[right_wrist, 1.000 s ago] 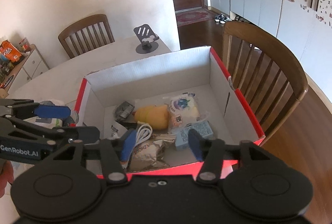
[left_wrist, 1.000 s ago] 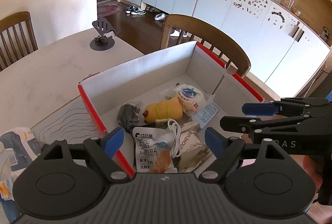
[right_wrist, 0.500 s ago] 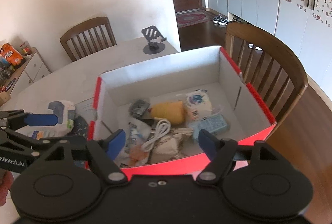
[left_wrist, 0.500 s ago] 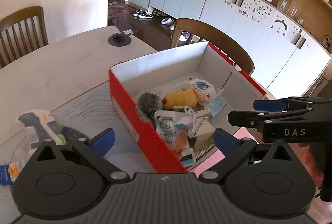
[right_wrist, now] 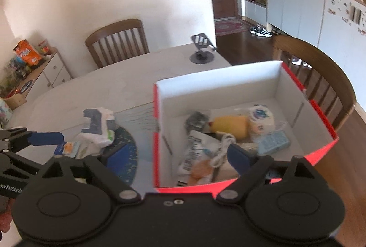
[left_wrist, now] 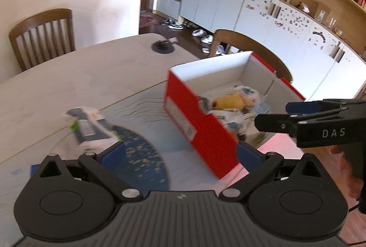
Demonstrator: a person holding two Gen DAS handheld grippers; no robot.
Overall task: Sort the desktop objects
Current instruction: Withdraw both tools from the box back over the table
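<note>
In the left wrist view, the left gripper (left_wrist: 180, 153) has its jaws spread as wide as they go, with nothing between them but the near red corner of the box (left_wrist: 196, 123) and the blue-patterned mat (left_wrist: 141, 155) underneath. A crumpled white-and-green packet (left_wrist: 89, 128) lies on the mat just left of the box, ahead of the left fingertip. Inside the box a yellow plush toy (left_wrist: 228, 101) and several wrappers are already stowed. The right gripper (left_wrist: 290, 113) reaches in from the right, over the box's near end, and carries nothing.

In the right wrist view, the right gripper (right_wrist: 173, 153) is opening, its jaws wide apart and empty; they straddle the box's left wall (right_wrist: 156, 137). The box holds the yellow toy (right_wrist: 231, 126), a white cable (right_wrist: 220, 150), a pale blue carton (right_wrist: 273, 144) and a snack pouch (right_wrist: 194, 160). The packet (right_wrist: 96, 128) and a small blue-edged sachet (right_wrist: 67, 148) remain out on the table (right_wrist: 96, 86), with the left gripper (right_wrist: 45, 138) beside them.

By my reading, a drop into the box is finished and the next pick-up is beginning. That calls for the left gripper to line up over the packet, come down around its bulk and close without pinching the mat.
</note>
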